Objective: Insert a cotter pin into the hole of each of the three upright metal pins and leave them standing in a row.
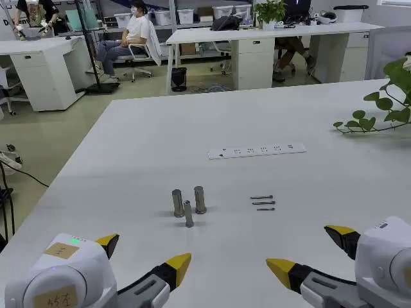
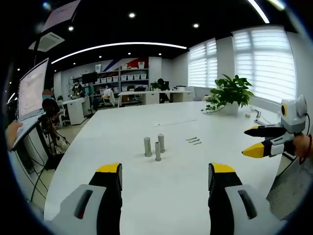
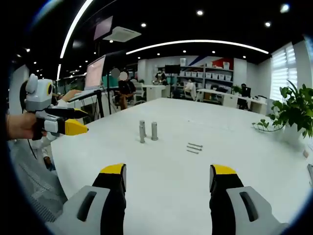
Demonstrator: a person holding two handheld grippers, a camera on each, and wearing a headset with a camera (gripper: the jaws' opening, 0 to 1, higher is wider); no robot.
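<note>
Head view: metal pins (image 1: 188, 213) stand well ahead of both spread jaws

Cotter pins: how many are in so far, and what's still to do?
None done: all three cotter pins lie loose on the table, beside the metal pins. Nothing in hand: the left gripper and right gripper hover open and empty. Left: fit all three, then line up the metal pins, which stand in a triangle, not a row.

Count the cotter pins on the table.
3, side by side right of the upright metal pins: far cotter pin, middle cotter pin, near cotter pin. None seems hidden.
</note>
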